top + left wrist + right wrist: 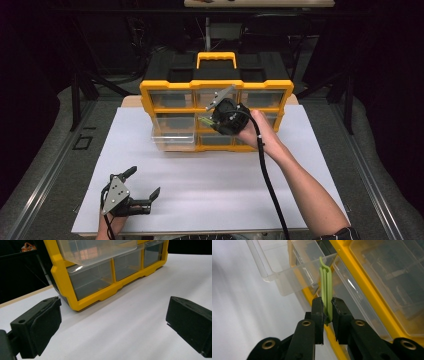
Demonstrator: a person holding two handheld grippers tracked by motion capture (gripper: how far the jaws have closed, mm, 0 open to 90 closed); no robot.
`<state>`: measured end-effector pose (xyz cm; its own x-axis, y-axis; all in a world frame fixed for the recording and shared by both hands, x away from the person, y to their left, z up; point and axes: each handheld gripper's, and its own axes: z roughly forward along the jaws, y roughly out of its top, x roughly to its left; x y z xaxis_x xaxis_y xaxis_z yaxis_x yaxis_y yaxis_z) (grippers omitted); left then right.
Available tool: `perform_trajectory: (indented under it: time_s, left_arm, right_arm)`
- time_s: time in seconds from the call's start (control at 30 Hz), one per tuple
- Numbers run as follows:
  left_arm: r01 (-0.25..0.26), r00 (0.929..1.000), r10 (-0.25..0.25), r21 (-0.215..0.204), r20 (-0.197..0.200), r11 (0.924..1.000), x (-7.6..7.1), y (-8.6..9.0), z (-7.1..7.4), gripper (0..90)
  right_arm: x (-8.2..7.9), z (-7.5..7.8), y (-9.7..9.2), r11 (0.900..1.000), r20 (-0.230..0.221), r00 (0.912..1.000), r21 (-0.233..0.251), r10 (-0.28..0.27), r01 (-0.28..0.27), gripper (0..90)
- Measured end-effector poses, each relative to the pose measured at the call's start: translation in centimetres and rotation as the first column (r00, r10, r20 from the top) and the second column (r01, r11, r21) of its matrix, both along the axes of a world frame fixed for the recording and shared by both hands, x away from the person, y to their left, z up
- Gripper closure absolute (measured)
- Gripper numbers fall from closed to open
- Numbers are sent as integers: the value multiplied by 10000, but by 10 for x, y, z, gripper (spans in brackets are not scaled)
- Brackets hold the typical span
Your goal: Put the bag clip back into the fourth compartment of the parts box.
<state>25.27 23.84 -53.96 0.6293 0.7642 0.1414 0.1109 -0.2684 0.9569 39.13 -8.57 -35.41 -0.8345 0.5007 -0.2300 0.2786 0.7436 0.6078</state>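
I've got the right gripper (326, 311) clamped on a thin light-green plastic clip (325, 293), pinched by its lower end with the rest sticking up past the pads; in the right gripper view it sits centre frame, tip at the front lip of the pulled-out clear drawer (287, 272). In the high view the same gripper (214, 119) is up at the face of the yellow organizer (150, 100), centre of frame, clip (205, 120) just a green sliver at the jaws, open drawer (172, 139) to its left. My read: carry is nearly done, this is the placing step, clip into that open drawer. Next move needs the tip brought left over the drawer wall and down inside before I let go; released here it would likely hit the rim or drop onto the white table (210, 190). Left gripper (142, 192) is parked lower left, jaws wide apart and empty, resting above the table.
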Motion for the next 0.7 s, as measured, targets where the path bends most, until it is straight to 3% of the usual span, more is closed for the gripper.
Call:
perform_trajectory:
  time_s: [0.7]
  left_arm:
    - [-26, 10000, 26, -14, 5, 10000, 0, 0, 0, 4]
  right_arm:
    - [8, 17, 19, 9984, -246, 9989, -394, 406, -416, 806]
